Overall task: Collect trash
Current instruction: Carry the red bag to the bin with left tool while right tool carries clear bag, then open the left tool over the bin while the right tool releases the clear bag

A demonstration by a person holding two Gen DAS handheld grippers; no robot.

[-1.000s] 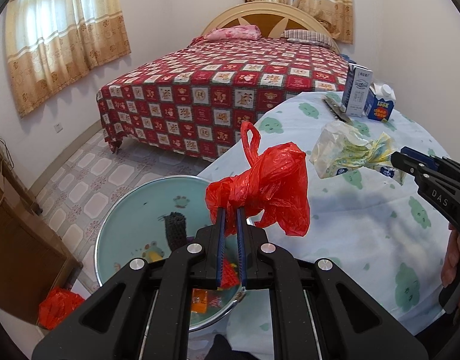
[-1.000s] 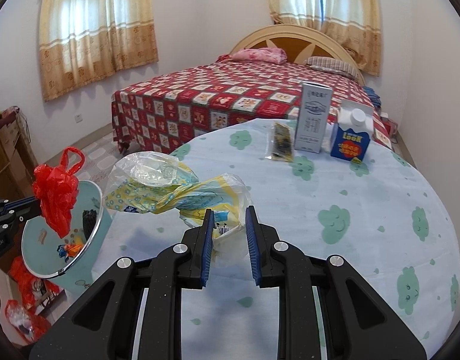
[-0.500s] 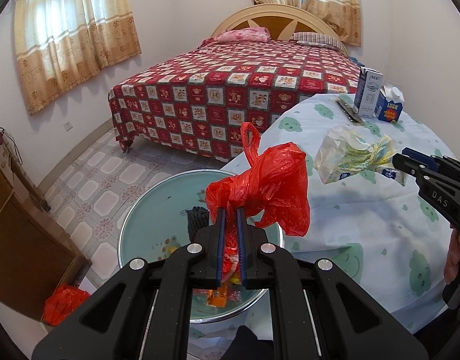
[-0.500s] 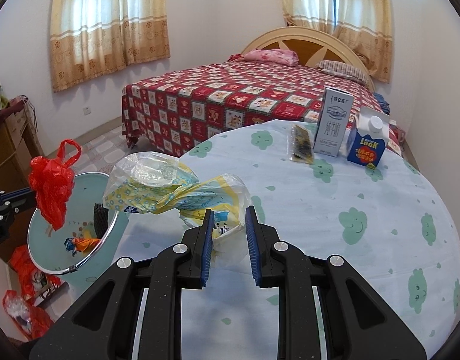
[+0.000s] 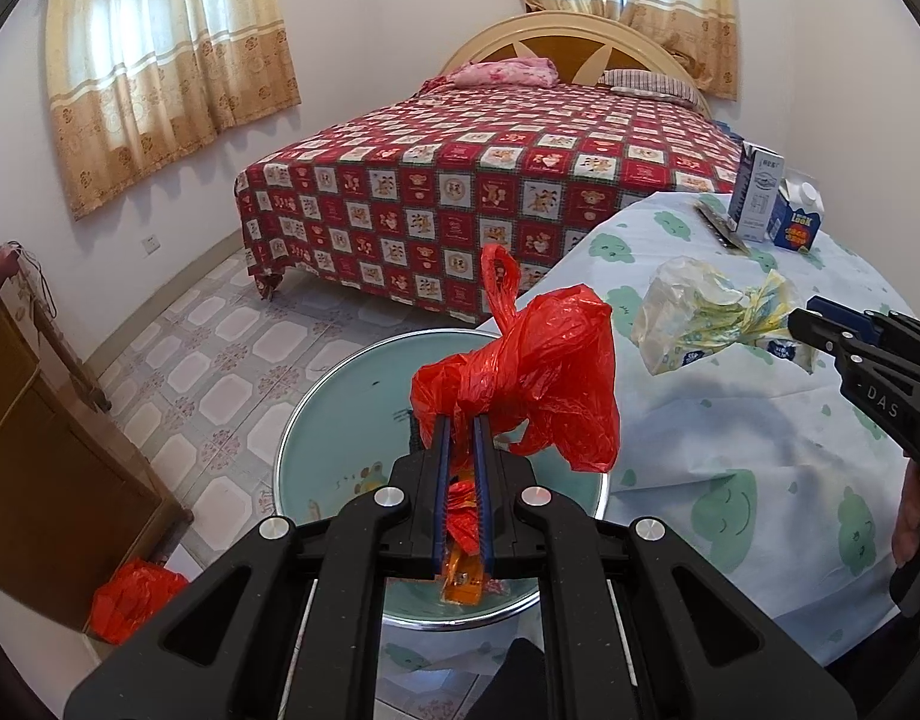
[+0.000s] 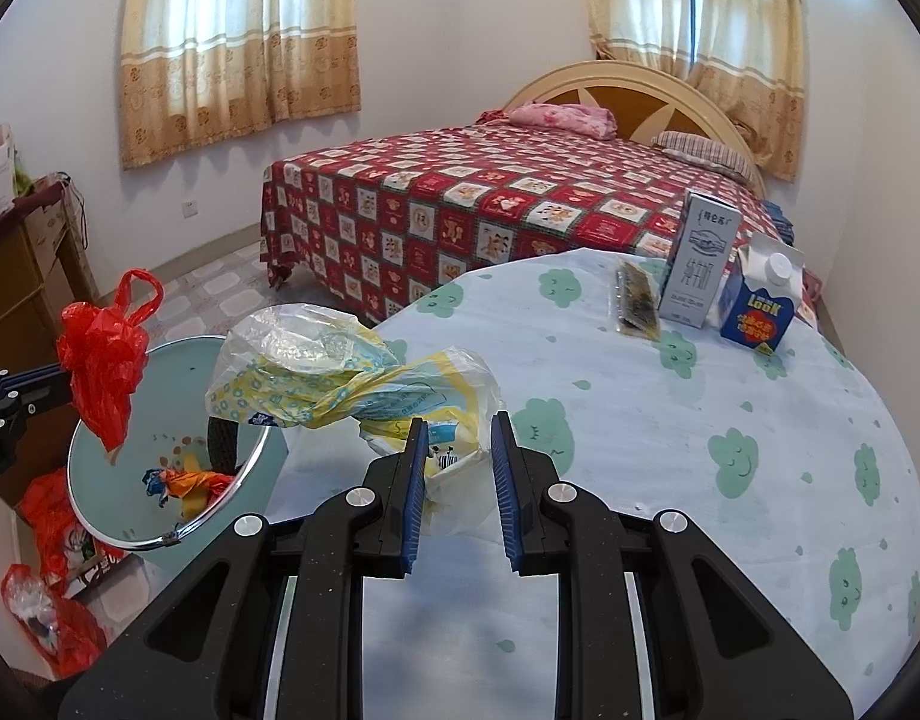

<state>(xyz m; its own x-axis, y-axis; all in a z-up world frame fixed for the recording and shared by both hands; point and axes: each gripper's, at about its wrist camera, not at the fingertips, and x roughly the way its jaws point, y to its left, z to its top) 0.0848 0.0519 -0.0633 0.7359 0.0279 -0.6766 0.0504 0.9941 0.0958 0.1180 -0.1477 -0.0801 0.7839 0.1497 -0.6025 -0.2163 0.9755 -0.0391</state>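
left tongs [image 5: 463, 429] pinch a red bag [image 5: 532, 378] above the bin [image 5: 315, 414]; right tongs [image 6: 456, 432] pinch a clear bag [image 6: 339, 372] over the surface [image 6: 670, 450].

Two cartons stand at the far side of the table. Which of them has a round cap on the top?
The shorter blue carton with the white screw cap, rightmost on the table. The taller grey-white carton beside it has a flat top without a cap.

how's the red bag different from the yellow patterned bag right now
The red bag is solid red and opaque; the yellow patterned bag is clear plastic with yellow and blue print. The red bag is pinched in the left tongs over the bin; the yellow patterned bag is in the right tongs over the table. Both are crumpled thin plastic, held in the air.
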